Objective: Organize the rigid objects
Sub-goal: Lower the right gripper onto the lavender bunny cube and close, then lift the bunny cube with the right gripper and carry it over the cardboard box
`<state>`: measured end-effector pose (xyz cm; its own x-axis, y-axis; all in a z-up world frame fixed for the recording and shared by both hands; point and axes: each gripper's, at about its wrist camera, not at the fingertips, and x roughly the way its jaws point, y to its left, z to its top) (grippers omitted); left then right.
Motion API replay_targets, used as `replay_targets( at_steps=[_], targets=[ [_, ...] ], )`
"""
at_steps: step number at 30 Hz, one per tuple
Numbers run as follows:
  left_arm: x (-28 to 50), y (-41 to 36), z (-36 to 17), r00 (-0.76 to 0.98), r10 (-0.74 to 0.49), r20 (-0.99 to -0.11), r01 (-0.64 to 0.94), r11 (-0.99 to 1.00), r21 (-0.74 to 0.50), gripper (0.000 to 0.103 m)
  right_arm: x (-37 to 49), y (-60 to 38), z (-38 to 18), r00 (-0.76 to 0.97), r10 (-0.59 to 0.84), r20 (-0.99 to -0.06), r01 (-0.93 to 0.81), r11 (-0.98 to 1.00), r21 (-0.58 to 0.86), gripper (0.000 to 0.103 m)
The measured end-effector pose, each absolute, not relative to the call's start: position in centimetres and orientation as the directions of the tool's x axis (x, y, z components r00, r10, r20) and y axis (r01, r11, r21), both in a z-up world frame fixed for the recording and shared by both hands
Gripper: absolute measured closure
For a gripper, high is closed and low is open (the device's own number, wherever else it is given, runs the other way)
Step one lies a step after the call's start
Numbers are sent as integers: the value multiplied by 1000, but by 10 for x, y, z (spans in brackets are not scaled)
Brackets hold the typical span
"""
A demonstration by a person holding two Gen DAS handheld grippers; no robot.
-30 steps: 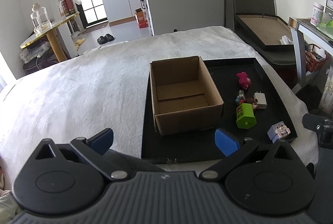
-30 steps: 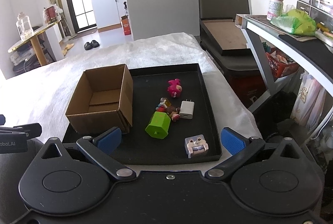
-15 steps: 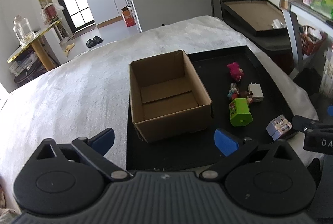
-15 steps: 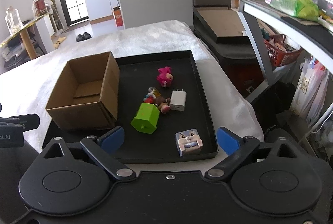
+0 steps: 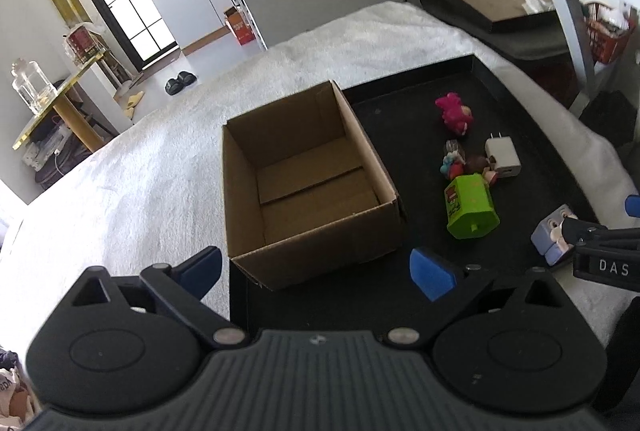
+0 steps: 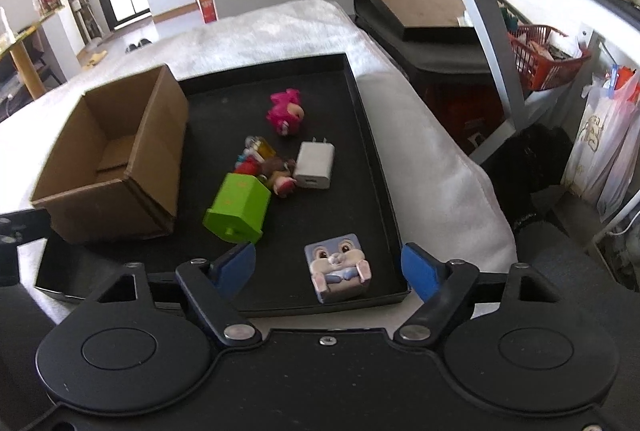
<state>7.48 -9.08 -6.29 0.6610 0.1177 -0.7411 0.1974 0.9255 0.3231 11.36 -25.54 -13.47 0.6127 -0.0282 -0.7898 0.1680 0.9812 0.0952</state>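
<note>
Your cardboard box [image 6: 116,155] stands at the left of the black tray [image 6: 380,167] with nothing in it that either view shows, so I judge the sorting not yet begun. All the pieces lie loose on the tray: the pink figure [image 6: 285,113], white charger [image 6: 315,165], green block [image 6: 239,209], a cluster of small toys [image 6: 268,167] and the bunny cube [image 6: 339,267]. Your right gripper [image 6: 328,267] has just been closing, yet its jaws stand fairly wide, flanking the bunny cube without touching it. Your left gripper [image 5: 316,271] is spread wide and empty before the box.
</note>
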Motion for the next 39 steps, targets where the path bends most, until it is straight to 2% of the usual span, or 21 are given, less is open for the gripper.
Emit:
replay_targets(
  at_steps=[18, 23, 24, 25, 26, 39],
  targets=[
    [102, -119, -110, 600, 246, -762, 201, 875, 440, 2, 143, -264, -186, 551, -35, -834, 166, 984, 68, 25],
    [104, -122, -121, 586, 270, -764, 200, 865, 459, 2, 148, -256, -196, 534, -20, -845, 135, 989, 61, 32],
    [104, -123, -122, 586, 271, -764, 202, 864, 461, 2, 149, -254, -198, 523, -15, -852, 129, 990, 62, 42],
    [104, -123, -123, 587, 273, -762, 204, 861, 465, 2, 150, -254, -201, 512, -13, -859, 131, 989, 63, 56],
    [105, -124, -124, 588, 275, -761, 204, 860, 468, 2, 150, -255, -201, 514, -4, -858, 130, 989, 73, 59],
    [102, -119, -112, 606, 259, -752, 181, 876, 447, 3, 141, -253, -180, 563, 29, -826, 110, 988, 109, 60]
  ],
)
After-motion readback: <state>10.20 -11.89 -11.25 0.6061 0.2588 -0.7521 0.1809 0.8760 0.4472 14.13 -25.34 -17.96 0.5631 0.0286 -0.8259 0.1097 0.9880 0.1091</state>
